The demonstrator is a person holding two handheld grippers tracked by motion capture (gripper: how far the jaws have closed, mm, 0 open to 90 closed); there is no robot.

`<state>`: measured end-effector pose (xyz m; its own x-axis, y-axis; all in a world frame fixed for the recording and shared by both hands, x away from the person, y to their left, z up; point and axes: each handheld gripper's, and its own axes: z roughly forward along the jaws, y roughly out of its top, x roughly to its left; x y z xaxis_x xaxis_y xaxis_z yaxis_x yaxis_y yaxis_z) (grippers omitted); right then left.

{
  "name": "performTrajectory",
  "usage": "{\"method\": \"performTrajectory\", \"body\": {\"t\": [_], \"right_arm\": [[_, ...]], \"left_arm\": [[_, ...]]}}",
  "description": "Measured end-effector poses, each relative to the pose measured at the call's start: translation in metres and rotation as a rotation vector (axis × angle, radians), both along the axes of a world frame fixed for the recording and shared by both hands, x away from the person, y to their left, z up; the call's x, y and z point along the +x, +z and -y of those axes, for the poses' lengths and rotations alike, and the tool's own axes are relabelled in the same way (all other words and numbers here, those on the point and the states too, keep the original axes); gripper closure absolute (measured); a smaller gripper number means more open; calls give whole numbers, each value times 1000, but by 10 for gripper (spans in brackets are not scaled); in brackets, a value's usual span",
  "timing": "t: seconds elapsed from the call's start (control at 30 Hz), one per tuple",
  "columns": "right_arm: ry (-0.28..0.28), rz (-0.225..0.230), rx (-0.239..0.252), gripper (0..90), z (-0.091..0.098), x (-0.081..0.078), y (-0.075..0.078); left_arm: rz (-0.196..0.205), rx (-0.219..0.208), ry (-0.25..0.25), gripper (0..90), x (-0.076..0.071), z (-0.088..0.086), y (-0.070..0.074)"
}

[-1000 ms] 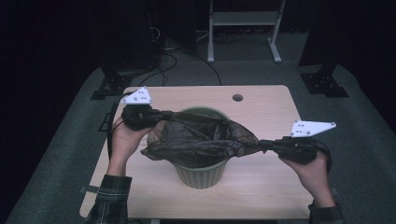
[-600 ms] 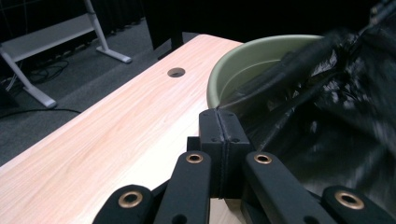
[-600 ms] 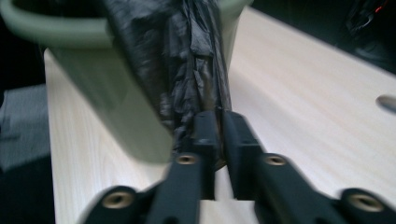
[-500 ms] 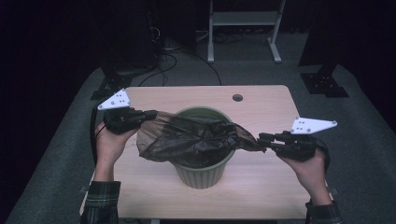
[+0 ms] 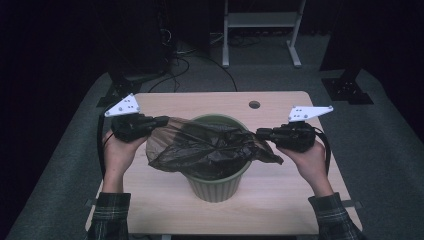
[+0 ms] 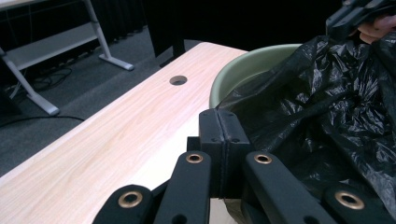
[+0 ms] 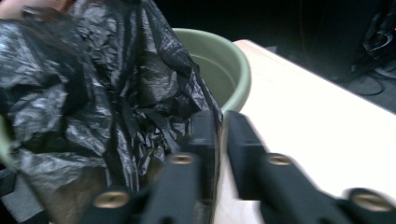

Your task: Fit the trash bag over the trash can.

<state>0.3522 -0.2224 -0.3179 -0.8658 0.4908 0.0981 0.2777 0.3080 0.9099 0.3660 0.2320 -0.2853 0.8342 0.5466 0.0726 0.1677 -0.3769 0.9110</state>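
Note:
A green bin (image 5: 216, 182) stands at the middle of the wooden table (image 5: 285, 205). A crumpled black bag (image 5: 210, 147) lies spread over its mouth, stretched between my two grippers. My left gripper (image 5: 162, 120) is at the bin's left rim, shut on the bag's left edge. In the left gripper view its jaws (image 6: 225, 122) meet beside the bag (image 6: 327, 102) and the bin's rim (image 6: 238, 70). My right gripper (image 5: 260, 133) is at the right rim. Its jaws (image 7: 223, 123) have just been closing, with the edge of the bag (image 7: 107, 79) between them.
The table has a round cable hole (image 5: 254, 104) near its far edge. Behind the table stand a metal frame (image 5: 260, 20) and cables on grey carpet. A dark stand foot (image 5: 347, 90) sits at the far right.
The left gripper pulled the bag's edge out to the left, then stayed still. The right gripper moved in toward the bin and a little farther up the table.

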Motion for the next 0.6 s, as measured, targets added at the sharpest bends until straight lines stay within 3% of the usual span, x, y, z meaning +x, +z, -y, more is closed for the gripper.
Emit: {"method": "performTrajectory", "body": {"t": [0.27, 0.43, 0.6], "right_arm": [[-50, 12, 48, 900, 1, 13, -3], [-123, 34, 13, 900, 3, 23, -2], [-159, 23, -49, 900, -3, 34, -13]], "left_arm": [[7, -5, 16, 899, 8, 7, -5], [-4, 26, 64, 899, 21, 8, -15], [-63, 56, 76, 899, 34, 14, -34]]}}
